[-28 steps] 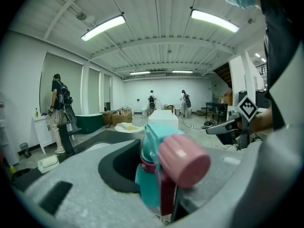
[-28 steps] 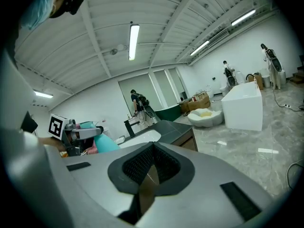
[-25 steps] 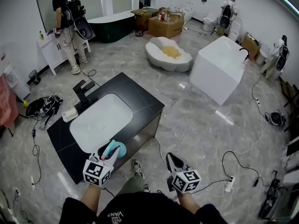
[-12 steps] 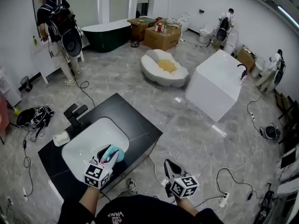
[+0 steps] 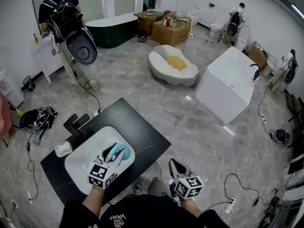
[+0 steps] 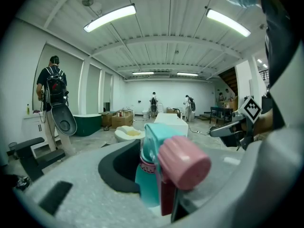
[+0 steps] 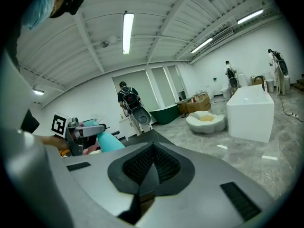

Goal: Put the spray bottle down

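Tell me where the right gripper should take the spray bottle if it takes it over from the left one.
Grip the teal body of the spray bottle, the free end jutting past the left gripper, which is shut on it near the pink-capped end. Bring the right gripper, now shut and empty, in from the right with its jaws opened across the rounded body's width.
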Tool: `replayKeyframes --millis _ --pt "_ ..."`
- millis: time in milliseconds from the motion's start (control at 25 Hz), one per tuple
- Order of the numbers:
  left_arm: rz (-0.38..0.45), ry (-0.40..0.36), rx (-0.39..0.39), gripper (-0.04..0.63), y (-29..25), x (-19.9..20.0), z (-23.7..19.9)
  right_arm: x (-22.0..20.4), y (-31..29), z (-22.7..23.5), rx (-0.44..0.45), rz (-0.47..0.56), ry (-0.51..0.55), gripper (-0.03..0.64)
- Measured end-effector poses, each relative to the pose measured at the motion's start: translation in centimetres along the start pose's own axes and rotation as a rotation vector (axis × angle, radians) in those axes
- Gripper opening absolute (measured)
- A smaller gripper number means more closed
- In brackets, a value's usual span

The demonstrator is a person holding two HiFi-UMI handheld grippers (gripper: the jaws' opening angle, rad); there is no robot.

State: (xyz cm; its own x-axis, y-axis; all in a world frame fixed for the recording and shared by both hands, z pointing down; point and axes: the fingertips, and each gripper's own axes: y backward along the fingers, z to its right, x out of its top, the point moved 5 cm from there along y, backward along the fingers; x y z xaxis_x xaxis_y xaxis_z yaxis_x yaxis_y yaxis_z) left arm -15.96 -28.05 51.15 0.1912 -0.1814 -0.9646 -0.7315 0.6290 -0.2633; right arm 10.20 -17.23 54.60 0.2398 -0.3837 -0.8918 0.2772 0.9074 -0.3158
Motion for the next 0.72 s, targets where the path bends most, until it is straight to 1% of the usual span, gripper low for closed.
replayKeyframes --millis 160,440,600,720 --pt "0.01 0.01 0.054 0.153 -3.4 1.2 -2.0 2.1 -2.5 2.6 0.022 -0.005 -0.008 0.003" --pt "-0.009 0.003 0.134 0.153 -8.9 2.5 -4.3 6.5 -6.8 6.7 0.101 -0.01 0.041 0.004" --pt "-0.034 -0.033 0.144 0.153 -12.0 2.7 -5.4 7.3 -8.7 8.4 0.127 -0.017 0.032 0.003" --pt "-0.056 -0.042 0.146 0.153 -14.1 2.2 -6.3 7.3 -10.1 9.2 0.144 -0.04 0.02 0.003"
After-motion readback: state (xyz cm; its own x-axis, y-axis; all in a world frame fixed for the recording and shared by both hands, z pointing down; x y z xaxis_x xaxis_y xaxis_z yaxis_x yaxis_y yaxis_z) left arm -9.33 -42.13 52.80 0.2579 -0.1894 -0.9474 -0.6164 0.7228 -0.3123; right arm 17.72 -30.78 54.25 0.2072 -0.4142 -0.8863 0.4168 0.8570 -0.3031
